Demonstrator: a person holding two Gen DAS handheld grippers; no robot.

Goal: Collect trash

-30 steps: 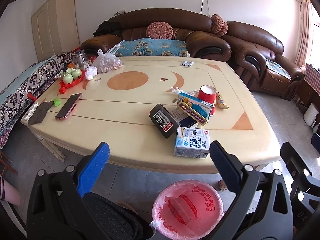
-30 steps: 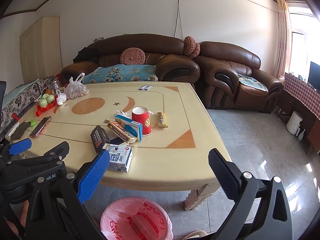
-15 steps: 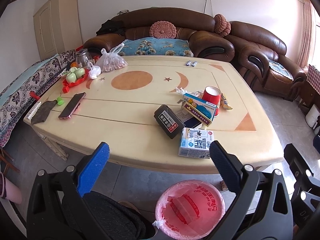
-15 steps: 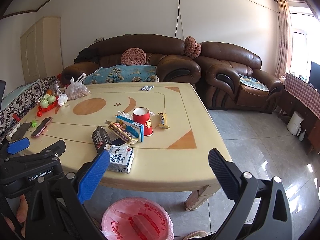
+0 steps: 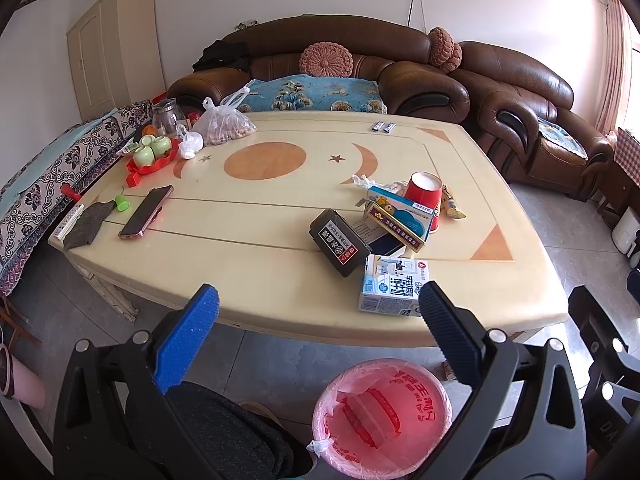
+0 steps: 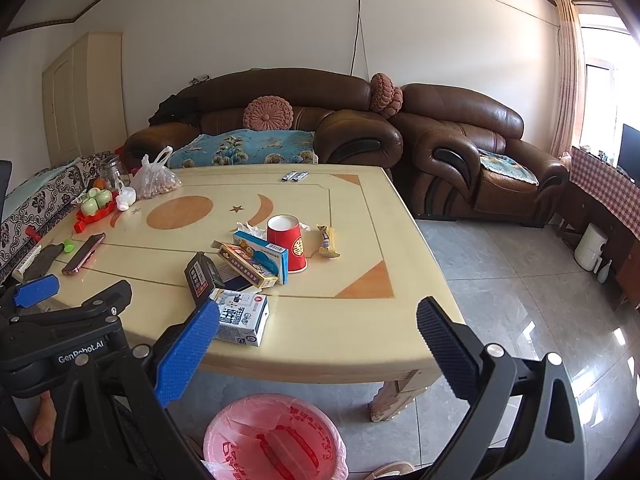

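A pile of trash lies on the cream table (image 5: 260, 264): a white milk carton (image 5: 394, 284) (image 6: 240, 318) at the near edge, a black box (image 5: 338, 242) (image 6: 198, 278), a blue-and-white box (image 5: 400, 216) (image 6: 260, 254), an upturned red paper cup (image 5: 426, 196) (image 6: 288, 246), a yellow snack wrapper (image 6: 328, 242) and crumpled plastic (image 5: 362, 180). A bin with a pink liner (image 5: 382, 418) (image 6: 276, 440) stands on the floor below the table's near edge. My left gripper (image 5: 316, 318) and right gripper (image 6: 316, 330) are both open and empty, held short of the table above the bin.
A phone (image 5: 146, 212), a grey cloth (image 5: 86, 226), a red tray with green cups (image 5: 154, 154) and a bag of nuts (image 5: 224, 126) sit on the table's left side. Brown sofas (image 5: 320, 68) stand behind. Tiled floor (image 6: 520, 280) lies to the right.
Both grippers have drifted slightly, so the table and trash shift a little right in view. Nothing on the table has moved and both grippers stay open.
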